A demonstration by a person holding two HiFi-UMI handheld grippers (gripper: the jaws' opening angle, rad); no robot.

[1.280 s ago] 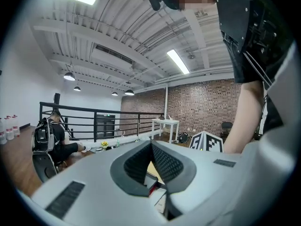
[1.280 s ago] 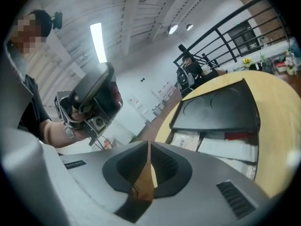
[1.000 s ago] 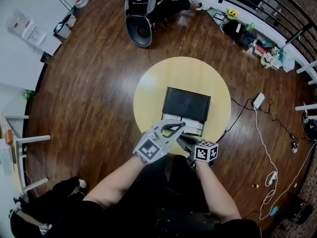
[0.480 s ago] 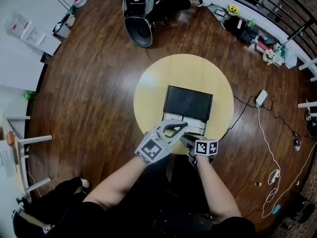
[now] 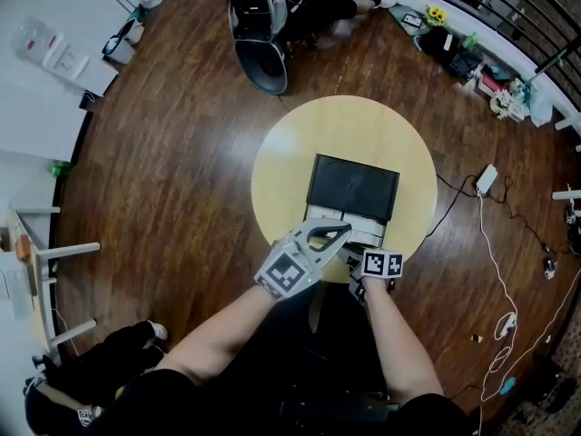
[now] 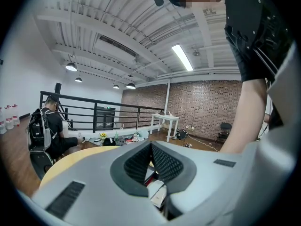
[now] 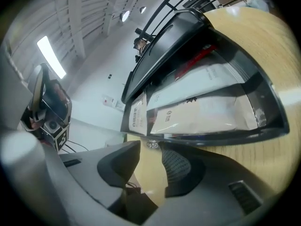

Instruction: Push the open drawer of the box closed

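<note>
The right hand-held gripper (image 7: pixel 149 149) sits at the front of the open drawer (image 7: pixel 263 121), its jaws opening with nothing clamped between them and a small shiny fitting (image 7: pixel 151 144) just past their tips. The left hand-held gripper (image 6: pixel 151 144) hangs above the drawer, jaws together and empty. The black box (image 5: pixel 352 182) stands on the round yellow surface (image 5: pixel 290 153), its drawer out toward the person and holding white packets (image 7: pixel 202 112).

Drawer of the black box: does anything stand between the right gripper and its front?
Nothing visible does. The right gripper is just before the drawer front, its jaws opening with nothing pressed between them; only a small metal knob on the front sits at their tips. The white packets lie flat inside.
</note>
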